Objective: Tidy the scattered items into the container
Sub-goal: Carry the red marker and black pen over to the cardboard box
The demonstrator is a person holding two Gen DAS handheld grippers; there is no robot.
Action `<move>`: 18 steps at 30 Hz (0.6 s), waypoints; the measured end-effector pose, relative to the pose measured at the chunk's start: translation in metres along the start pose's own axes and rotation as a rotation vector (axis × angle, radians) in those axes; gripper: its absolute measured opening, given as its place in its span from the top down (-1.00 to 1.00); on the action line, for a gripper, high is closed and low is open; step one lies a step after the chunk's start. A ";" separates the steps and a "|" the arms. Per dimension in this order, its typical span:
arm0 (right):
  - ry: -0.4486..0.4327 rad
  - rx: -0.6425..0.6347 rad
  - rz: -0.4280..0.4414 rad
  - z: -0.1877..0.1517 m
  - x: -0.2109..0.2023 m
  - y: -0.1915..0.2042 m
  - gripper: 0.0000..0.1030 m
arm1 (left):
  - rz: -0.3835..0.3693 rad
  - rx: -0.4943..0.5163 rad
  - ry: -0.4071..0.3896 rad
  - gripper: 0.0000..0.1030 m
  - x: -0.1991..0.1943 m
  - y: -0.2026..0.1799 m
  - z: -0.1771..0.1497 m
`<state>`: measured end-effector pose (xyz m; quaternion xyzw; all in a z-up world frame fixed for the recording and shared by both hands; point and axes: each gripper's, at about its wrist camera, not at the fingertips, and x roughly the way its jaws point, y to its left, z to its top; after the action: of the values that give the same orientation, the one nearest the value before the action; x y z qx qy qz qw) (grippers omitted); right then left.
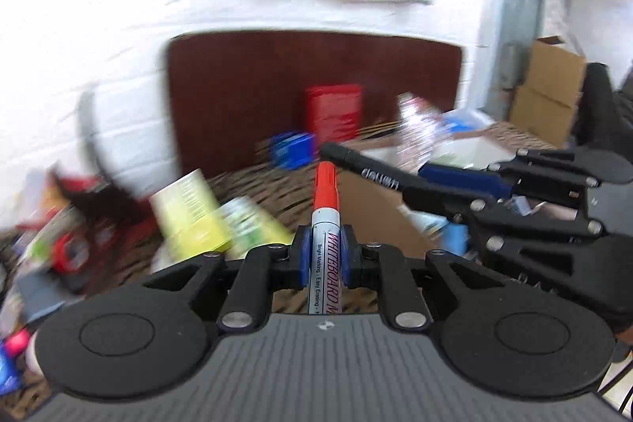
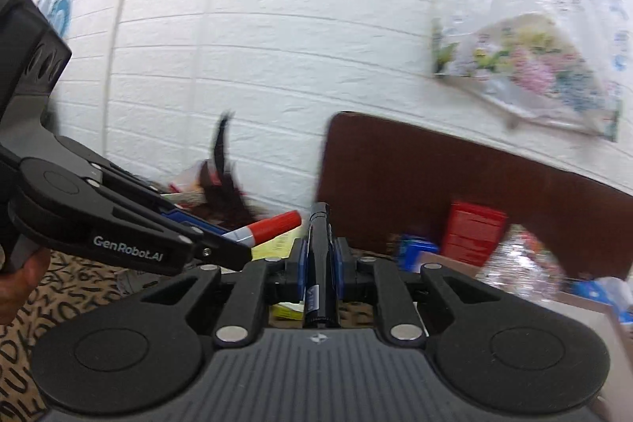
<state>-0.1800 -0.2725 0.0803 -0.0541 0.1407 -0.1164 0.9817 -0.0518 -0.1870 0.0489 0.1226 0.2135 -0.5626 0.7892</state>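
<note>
red-capped marker (image 1: 325, 224) in left claw (image 1: 324, 256), cardboard box rim (image 1: 368, 184) beyond

We see matt black plastic on the left tool (image 1: 325, 256), with bright metal pins and blue pads. The whiteboard marker (image 1: 326, 224) in it has a glossy white printed barrel and red plastic cap. The black marker (image 2: 319, 263) looks smooth and semi-glossy. The headboard (image 1: 277, 86) is dark polished wood, the cardboard box (image 1: 550, 86) matt brown, the bottle (image 1: 415, 129) crinkled clear plastic.
</note>
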 end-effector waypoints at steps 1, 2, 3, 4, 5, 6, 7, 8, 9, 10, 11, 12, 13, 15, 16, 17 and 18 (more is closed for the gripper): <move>0.001 0.011 -0.021 -0.002 -0.005 -0.011 0.75 | -0.020 0.013 -0.004 0.67 0.008 -0.010 0.005; 0.004 0.025 -0.042 -0.005 -0.009 -0.022 0.75 | -0.037 0.023 -0.007 0.67 0.015 -0.020 0.009; 0.008 0.041 -0.064 -0.008 -0.013 -0.033 0.75 | -0.055 0.030 -0.007 0.67 0.023 -0.029 0.013; 0.013 0.059 -0.086 -0.012 -0.016 -0.043 0.75 | -0.071 0.034 -0.005 0.67 0.031 -0.038 0.016; 0.017 0.076 -0.105 -0.017 -0.018 -0.053 0.75 | -0.084 0.034 -0.003 0.67 0.040 -0.047 0.019; 0.022 0.089 -0.124 -0.021 -0.020 -0.063 0.75 | -0.094 0.034 0.000 0.67 0.049 -0.055 0.021; 0.028 0.101 -0.145 -0.026 -0.022 -0.072 0.75 | -0.101 0.030 0.003 0.67 0.058 -0.062 0.022; 0.034 0.114 -0.166 -0.031 -0.023 -0.080 0.75 | -0.103 0.023 0.006 0.67 0.066 -0.067 0.024; 0.041 0.127 -0.186 -0.035 -0.024 -0.087 0.75 | -0.101 0.012 0.011 0.67 0.074 -0.073 0.025; 0.046 0.142 -0.204 -0.040 -0.024 -0.094 0.75 | -0.093 -0.002 0.015 0.67 0.081 -0.077 0.025; 0.049 0.157 -0.221 -0.045 -0.024 -0.100 0.75 | -0.078 -0.014 0.019 0.67 0.087 -0.082 0.026; 0.052 0.174 -0.236 -0.049 -0.023 -0.106 0.75 | -0.058 -0.022 0.023 0.67 0.092 -0.087 0.026; 0.055 0.190 -0.250 -0.053 -0.023 -0.111 0.75 | -0.035 -0.032 0.024 0.66 0.095 -0.092 0.026; 0.062 0.219 -0.274 -0.062 -0.022 -0.119 0.75 | 0.011 -0.048 0.031 0.67 0.104 -0.099 0.023; 0.069 0.229 -0.284 -0.065 -0.021 -0.121 0.75 | 0.035 -0.054 0.034 0.66 0.108 -0.102 0.022; 0.076 0.239 -0.290 -0.068 -0.019 -0.124 0.75 | 0.057 -0.055 0.038 0.66 0.112 -0.104 0.021; 0.084 0.250 -0.295 -0.072 -0.017 -0.126 0.74 | 0.076 -0.052 0.044 0.66 0.113 -0.104 0.020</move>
<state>-0.2436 -0.3958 0.0338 0.0533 0.1562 -0.2778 0.9463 -0.1148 -0.3254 0.0172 0.1224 0.2404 -0.5237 0.8080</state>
